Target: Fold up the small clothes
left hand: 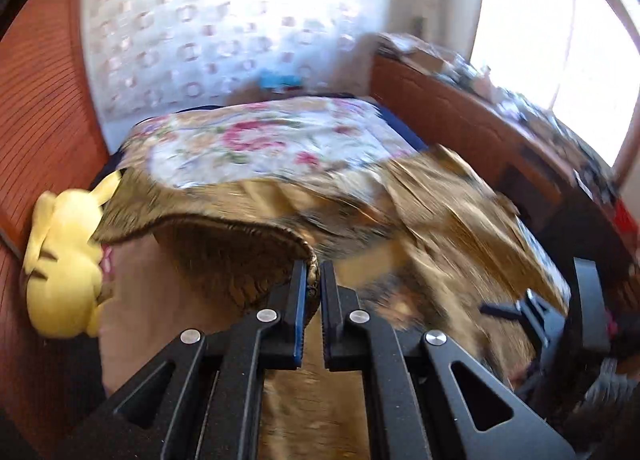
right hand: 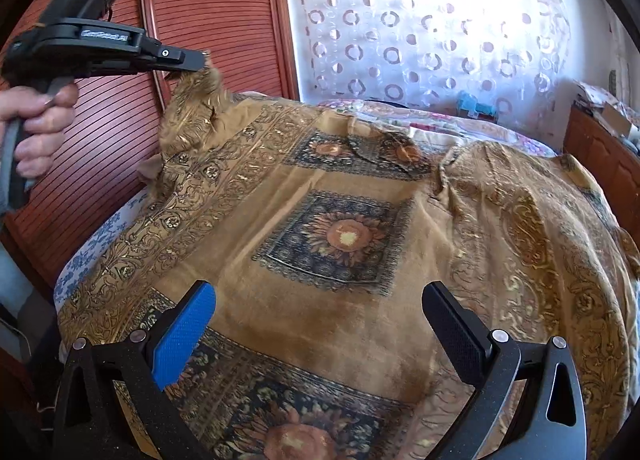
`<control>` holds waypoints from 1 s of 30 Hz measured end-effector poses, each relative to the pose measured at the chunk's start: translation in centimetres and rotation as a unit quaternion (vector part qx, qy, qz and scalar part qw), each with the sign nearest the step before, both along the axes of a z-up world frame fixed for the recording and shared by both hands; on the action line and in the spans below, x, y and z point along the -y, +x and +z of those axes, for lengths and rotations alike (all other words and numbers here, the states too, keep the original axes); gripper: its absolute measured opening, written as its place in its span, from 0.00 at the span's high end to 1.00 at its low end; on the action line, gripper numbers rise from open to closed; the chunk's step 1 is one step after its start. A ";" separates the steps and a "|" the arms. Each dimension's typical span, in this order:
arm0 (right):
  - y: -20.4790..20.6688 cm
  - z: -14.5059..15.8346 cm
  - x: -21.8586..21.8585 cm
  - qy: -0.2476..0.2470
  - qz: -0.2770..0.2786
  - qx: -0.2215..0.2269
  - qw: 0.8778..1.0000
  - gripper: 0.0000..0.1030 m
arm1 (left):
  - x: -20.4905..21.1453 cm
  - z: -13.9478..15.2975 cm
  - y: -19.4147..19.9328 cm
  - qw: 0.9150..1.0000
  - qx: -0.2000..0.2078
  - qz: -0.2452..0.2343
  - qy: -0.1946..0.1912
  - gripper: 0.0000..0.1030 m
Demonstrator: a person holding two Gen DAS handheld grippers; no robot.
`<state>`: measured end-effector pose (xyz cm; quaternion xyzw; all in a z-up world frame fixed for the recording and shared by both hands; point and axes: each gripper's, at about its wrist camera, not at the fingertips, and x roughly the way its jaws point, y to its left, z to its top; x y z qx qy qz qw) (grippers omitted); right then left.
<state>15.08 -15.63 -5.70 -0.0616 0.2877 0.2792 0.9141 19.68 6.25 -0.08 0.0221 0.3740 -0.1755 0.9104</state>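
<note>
A brown-and-gold patterned cloth (right hand: pixel 340 236) with dark sunflower squares lies spread over the bed. My left gripper (left hand: pixel 313 274) is shut on its edge and lifts that corner above the bed, so the cloth (left hand: pixel 420 203) drapes away from it. In the right wrist view the left gripper (right hand: pixel 200 59) shows at the upper left with the bunched corner at its tip. My right gripper (right hand: pixel 320 300) is open and empty, its jaws wide apart just above the near part of the cloth. It also shows in the left wrist view (left hand: pixel 560 300) at the right, blurred.
A floral bedspread (left hand: pixel 260 139) covers the bed beneath. A yellow plush toy (left hand: pixel 64 260) lies at the bed's left side by a red slatted wardrobe (right hand: pixel 208 11). A cluttered wooden dresser (left hand: pixel 480 115) runs along the right, and a sheer curtain (right hand: pixel 420 19) hangs behind the bed.
</note>
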 end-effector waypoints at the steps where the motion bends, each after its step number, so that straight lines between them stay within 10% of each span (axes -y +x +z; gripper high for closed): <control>1: -0.1 0.0 0.5 0.003 -0.002 0.002 1.000 0.00 | 0.5 -0.1 -0.4 1.000 -0.001 -0.010 0.003 0.93; 4: -0.4 0.2 1.6 0.013 -0.010 -0.001 1.000 0.00 | 1.0 -0.6 -1.7 1.000 -0.002 -0.017 0.025 0.88; 12: -1.3 1.0 3.3 0.032 -0.025 0.008 0.999 0.00 | -2.4 -2.4 -3.8 0.999 0.004 0.026 0.048 0.21; 20: -1.9 1.2 4.3 0.036 -0.024 0.013 0.999 0.00 | -3.1 -7.6 -5.2 0.996 -0.024 0.060 0.058 0.21; 30: -2.2 2.0 8.7 0.025 -0.052 0.025 0.998 0.00 | 1.5 -6.6 -6.2 0.998 0.034 0.028 0.033 0.21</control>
